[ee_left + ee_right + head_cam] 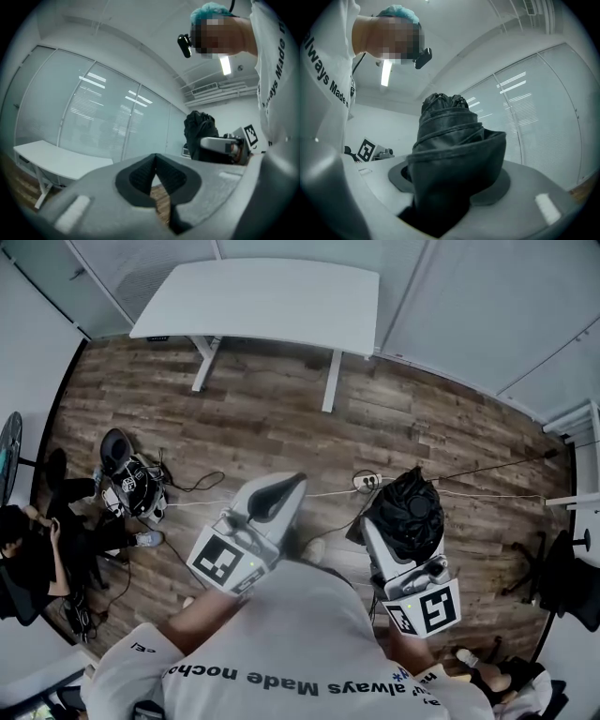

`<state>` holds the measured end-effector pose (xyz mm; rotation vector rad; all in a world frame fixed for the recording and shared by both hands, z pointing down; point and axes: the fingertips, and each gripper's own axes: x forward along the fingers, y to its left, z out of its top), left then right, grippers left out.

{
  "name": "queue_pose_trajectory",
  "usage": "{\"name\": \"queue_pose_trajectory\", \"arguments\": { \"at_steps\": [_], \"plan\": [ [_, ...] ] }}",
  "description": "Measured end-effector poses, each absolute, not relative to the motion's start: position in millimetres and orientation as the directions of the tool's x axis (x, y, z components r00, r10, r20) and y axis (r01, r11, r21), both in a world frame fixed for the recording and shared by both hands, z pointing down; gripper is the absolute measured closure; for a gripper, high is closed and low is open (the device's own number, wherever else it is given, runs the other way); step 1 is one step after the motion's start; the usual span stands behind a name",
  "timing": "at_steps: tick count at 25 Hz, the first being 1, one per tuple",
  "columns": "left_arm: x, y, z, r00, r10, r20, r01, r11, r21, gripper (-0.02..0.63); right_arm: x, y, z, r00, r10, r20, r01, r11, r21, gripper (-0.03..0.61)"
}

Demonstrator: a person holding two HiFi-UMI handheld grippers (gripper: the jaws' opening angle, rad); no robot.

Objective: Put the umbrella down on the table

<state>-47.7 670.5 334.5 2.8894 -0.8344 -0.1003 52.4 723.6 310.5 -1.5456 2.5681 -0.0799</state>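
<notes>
The right gripper (399,532) clamps the folded umbrella (450,154) by slack fabric; with the worktop (262,296) well apart, it may slip out underway.

A dark wood-plank floor (281,427) carries a power strip (367,482) near its middle, with a white cable (487,495) running off to the right. A heap of black gear (131,479) with tangled black leads (197,486) lies towards the left. A person in dark clothes (28,549) sits at the left edge and an office chair (562,577) stands at the right, while frosted glass partition walls (93,117) and a ceiling strip light (225,65) enclose the room.
</notes>
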Motion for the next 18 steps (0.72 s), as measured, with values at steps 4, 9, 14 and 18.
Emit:
{"name": "queue_pose_trajectory", "arguments": {
  "at_steps": [4,9,14,18],
  "plan": [
    [-54,637,338,0.841,-0.541,-0.024,-0.532,-0.834,0.145,0.612,45,691,317,-0.463,-0.883,-0.078,-0.874,0.470,-0.125,0.318],
    [-75,578,336,0.831,-0.555,-0.039,-0.544,-0.826,0.151,0.612,24,632,316,-0.481,-0.874,-0.070,-0.867,0.486,-0.112,0.318],
    [-114,510,326,0.823,-0.565,-0.057,-0.556,-0.822,0.121,0.612,-13,562,305,-0.492,-0.867,-0.072,-0.863,0.497,-0.087,0.318],
    [-139,468,326,0.834,-0.549,-0.052,-0.543,-0.834,0.098,0.612,-40,519,303,-0.488,-0.869,-0.085,-0.864,0.495,-0.092,0.318]
  ]
}}
